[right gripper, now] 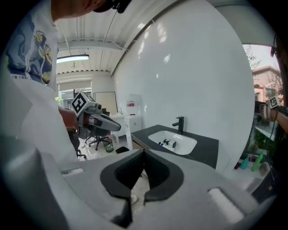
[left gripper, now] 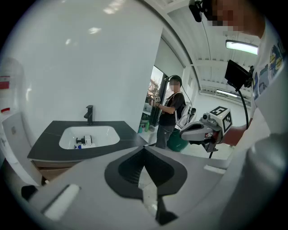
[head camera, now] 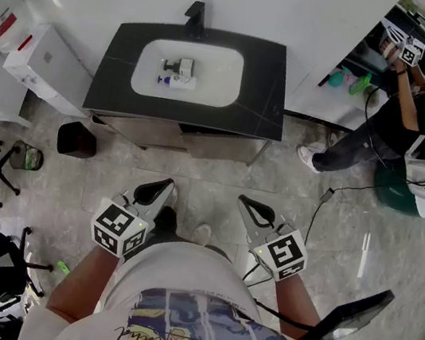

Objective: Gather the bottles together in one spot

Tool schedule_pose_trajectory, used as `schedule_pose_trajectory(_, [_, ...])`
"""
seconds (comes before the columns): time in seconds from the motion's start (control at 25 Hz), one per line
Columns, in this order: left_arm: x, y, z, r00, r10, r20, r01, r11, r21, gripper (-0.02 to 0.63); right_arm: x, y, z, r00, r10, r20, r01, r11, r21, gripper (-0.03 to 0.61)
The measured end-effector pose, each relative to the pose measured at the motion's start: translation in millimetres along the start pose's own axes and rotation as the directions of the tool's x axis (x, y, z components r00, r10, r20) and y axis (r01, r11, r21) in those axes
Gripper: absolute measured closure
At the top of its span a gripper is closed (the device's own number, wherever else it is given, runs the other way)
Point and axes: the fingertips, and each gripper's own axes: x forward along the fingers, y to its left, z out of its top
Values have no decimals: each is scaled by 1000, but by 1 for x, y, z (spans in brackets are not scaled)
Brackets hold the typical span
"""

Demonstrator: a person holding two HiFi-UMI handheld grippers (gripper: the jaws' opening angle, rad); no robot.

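Grey plastic left gripper (head camera: 165, 185) and right gripper (head camera: 246, 202), jaws together, empty; ahead, perhaps two bottles (head camera: 178, 74) in rounded glossy white basin (head camera: 215, 83).

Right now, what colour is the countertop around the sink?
Black countertop, with a white basin; clearest in the head view.

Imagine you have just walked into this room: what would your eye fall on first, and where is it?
Most likely the black counter with its white sink against the far wall, with small bottles lying in the basin. Next, the left gripper and right gripper, held low in front of the person, both shut and empty. A second person stands at the head view's upper right.
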Motion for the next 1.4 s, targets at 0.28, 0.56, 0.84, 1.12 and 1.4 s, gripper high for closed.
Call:
schedule_pose_trajectory(0.28, [7,1,2,1000,-6,2,6,1000,12,611,2,-2,-5,1000,0,-5,0,1000,4,577])
schedule_pose_trajectory(0.56, [20,21,14,999,-36,19,36,999,23,611,20,-16,4,999,-29,-17,29,1000,-6,577])
schedule_pose_trajectory(0.84, [18,69,24,997,-63,35,62,998,11,611,67,-16,28,999,-29,-23,29,999,18,577])
schedule_pose_trajectory(1.12, [23,144,39,997,-81,10,81,997,6,611,132,-24,60,998,-50,-33,52,998,42,551])
schedule_pose_trajectory(1.4, [7,202,36,995,-98,-14,99,995,25,591,204,-11,84,998,-36,-45,38,998,41,545])
